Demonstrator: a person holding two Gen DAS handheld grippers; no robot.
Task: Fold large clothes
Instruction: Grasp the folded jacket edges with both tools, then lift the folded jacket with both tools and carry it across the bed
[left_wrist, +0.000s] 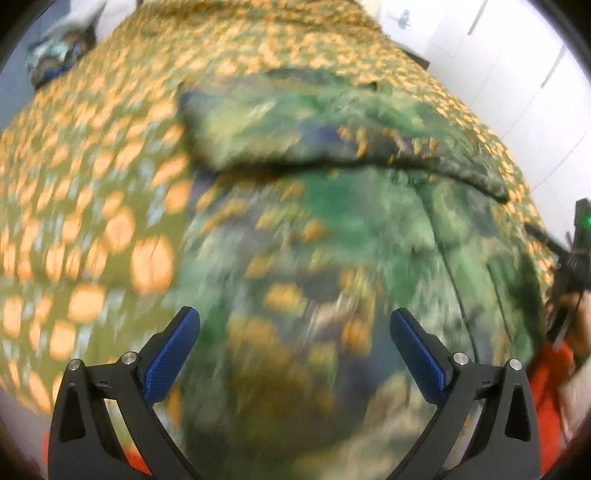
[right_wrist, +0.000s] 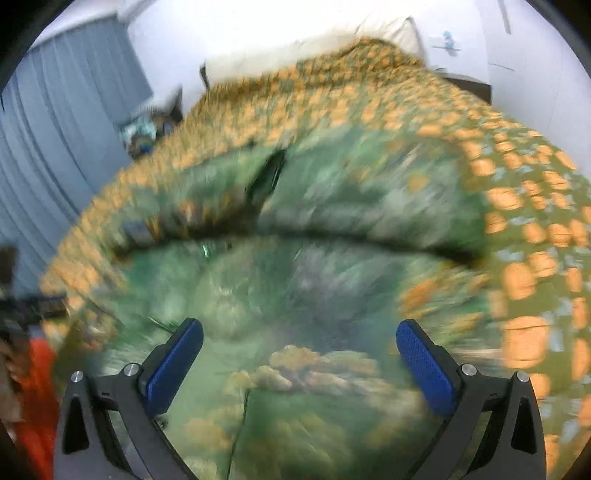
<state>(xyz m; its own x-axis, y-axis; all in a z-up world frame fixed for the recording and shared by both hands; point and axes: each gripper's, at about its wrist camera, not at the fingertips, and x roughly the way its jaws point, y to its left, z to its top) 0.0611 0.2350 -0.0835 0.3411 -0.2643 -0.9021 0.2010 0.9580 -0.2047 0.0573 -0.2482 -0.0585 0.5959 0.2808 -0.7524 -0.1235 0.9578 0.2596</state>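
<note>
Left wrist view looks down over a large green garment (left_wrist: 332, 229) printed with blurred foliage and orange patches, spread on a bed whose cover (left_wrist: 92, 206) is olive with orange spots. The far part of the garment is folded back toward the camera, and that folded flap (left_wrist: 314, 125) lies across the cloth as a thick band with a dark shadowed edge under it. The left claw (left_wrist: 294, 325) hangs above the near part of the garment with its blue pads (left_wrist: 170, 358) spread wide and nothing between them; whether the tips touch the cloth cannot be told through the motion blur. At the right edge of this view the other device (left_wrist: 574, 258) shows dark, with a small green light, and below it an orange sleeve (left_wrist: 550, 384).

Right wrist view shows the same garment (right_wrist: 280, 288) from the other side, filling the middle of the frame, with the fold's dark edge crossing from left to right. A dark slit-like opening (right_wrist: 271, 173) sits in the folded part. The right claw (right_wrist: 300, 339) is also wide open and empty, poised over the near cloth. Beyond the bed stand a grey-blue curtain (right_wrist: 66, 122), a white wall and a white pillow (right_wrist: 369, 33) at the head. A bundle of other cloth (right_wrist: 147, 133) lies at the far left side of the bed.
</note>
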